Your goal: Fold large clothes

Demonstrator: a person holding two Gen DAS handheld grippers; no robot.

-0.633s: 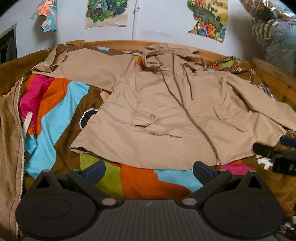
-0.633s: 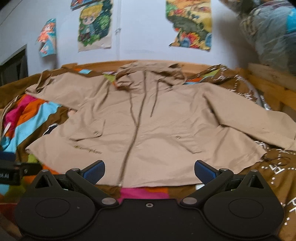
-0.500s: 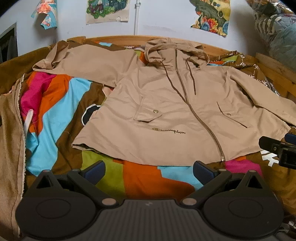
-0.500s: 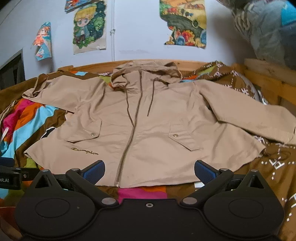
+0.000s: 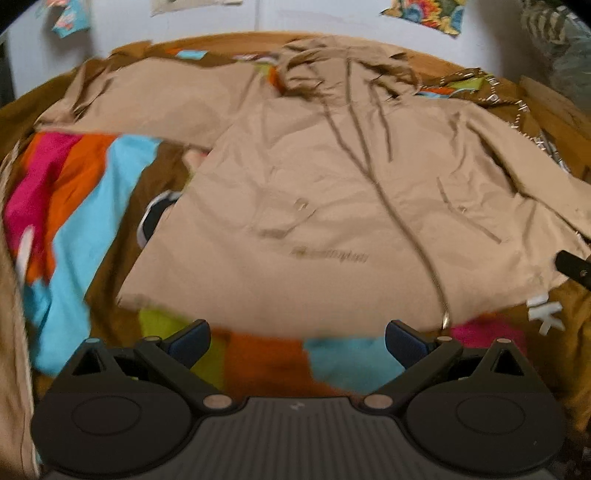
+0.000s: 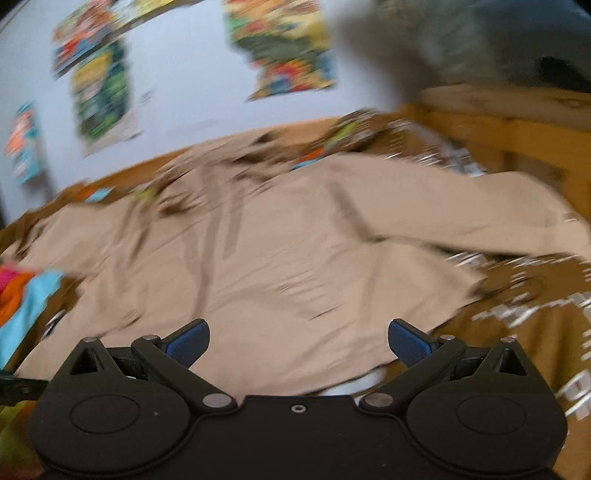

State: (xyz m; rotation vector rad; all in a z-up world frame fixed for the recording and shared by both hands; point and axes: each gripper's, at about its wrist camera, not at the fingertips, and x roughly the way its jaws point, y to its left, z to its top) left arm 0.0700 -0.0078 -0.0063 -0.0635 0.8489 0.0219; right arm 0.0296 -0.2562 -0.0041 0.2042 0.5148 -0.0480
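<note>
Two blue-padded fingers of the left gripper [image 5: 297,341] stand wide apart with nothing between them, poised over the near edge of a colourful blanket [image 5: 88,229] just short of a tan hooded jacket [image 5: 332,206]. The jacket lies face up and spread flat on the blanket, its hem nearest the fingers and its hood [image 5: 343,62] farthest away by the white wall [image 5: 314,16], so its long axis runs straight away from the camera; the zip runs down the middle and both sleeves reach out sideways. The left gripper points level along the bed toward the hood. The right gripper [image 6: 298,341] also has its fingers spread wide and empty, held above the jacket's [image 6: 280,266] lower front; its view is tilted and blurred by motion, with the jacket's sleeve [image 6: 480,218] stretching off to the right toward a wooden bed frame [image 6: 517,136]. Bright posters [image 6: 284,44] hang on the wall beyond.
</note>
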